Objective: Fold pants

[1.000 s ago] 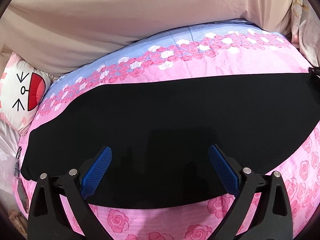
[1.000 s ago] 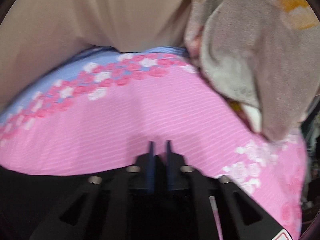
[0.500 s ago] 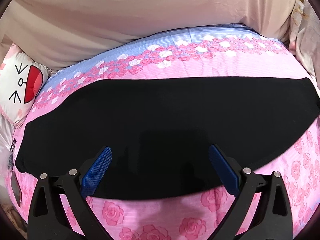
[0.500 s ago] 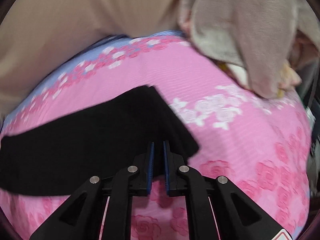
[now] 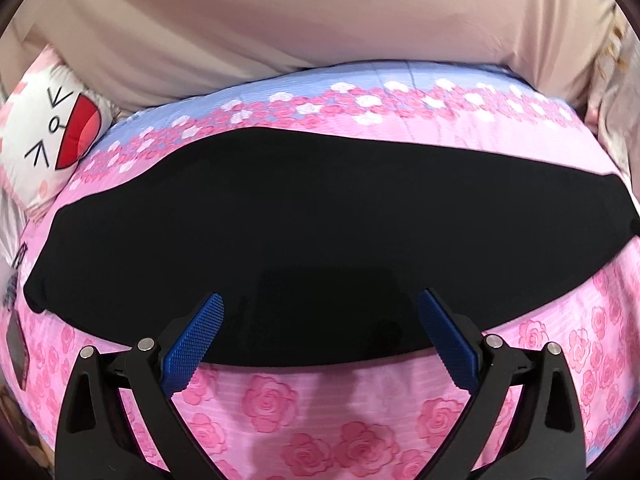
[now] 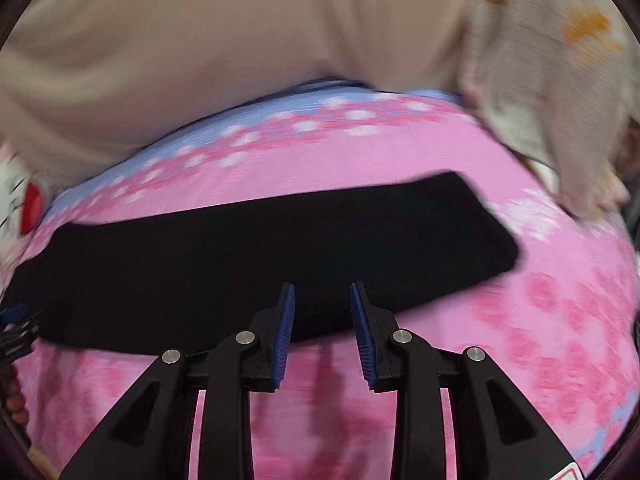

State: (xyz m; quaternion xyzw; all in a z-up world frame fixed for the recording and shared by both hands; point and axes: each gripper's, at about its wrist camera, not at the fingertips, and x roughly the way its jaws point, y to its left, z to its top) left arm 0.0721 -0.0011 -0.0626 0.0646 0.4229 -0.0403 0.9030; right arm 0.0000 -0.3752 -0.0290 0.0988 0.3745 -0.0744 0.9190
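Note:
The black pants [image 5: 288, 232] lie flat as one long strip, running left to right across the pink rose-print bed cover [image 5: 280, 404]. They also show in the right wrist view [image 6: 256, 252], where their right end is squared off. My left gripper [image 5: 320, 308] is wide open and empty, hovering over the near edge of the pants. My right gripper [image 6: 322, 300] is partly open and empty, its blue pads [image 6: 286, 320] just above the near edge of the pants.
A white cartoon-face pillow [image 5: 52, 128] lies at the far left. A beige sheet [image 5: 304, 24] rises behind the bed. A crumpled grey-beige blanket [image 6: 552, 80] sits at the far right. The left gripper [image 6: 16, 332] shows at the left edge of the right wrist view.
My right gripper has let go of the pants end, pulled back and opened partway. The left gripper stayed open and drew back slightly, so more of the pants shows.

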